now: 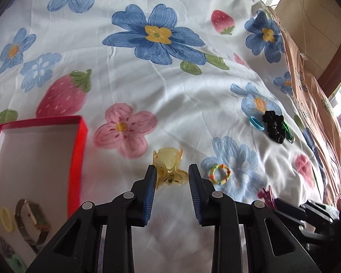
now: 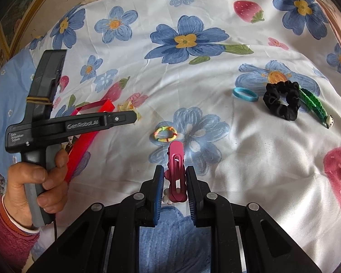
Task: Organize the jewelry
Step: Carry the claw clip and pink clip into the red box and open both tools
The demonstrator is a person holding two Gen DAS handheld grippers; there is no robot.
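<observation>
L gripper (image 1: pixel 171 175) apart, straddling yellow claw clip (image 1: pixel 169 167) on bed, lined up for pickup. R gripper (image 2: pixel 175 179) clamped on pink clip (image 2: pixel 176 170), prob. bound for red box (image 1: pixel 76 159).

Open bedsheet (image 1: pixel 170 95) beyond red box (image 1: pixel 78 159).

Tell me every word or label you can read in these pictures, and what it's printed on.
"GenRobot.AI": raised letters on the side of the left gripper, seen from the right wrist camera.
"Data Acquisition System": small white print on that gripper's body, blurred, so this reading is uncertain.
Red box, watch, yellow hair claw, pink clip: no readable text.
</observation>
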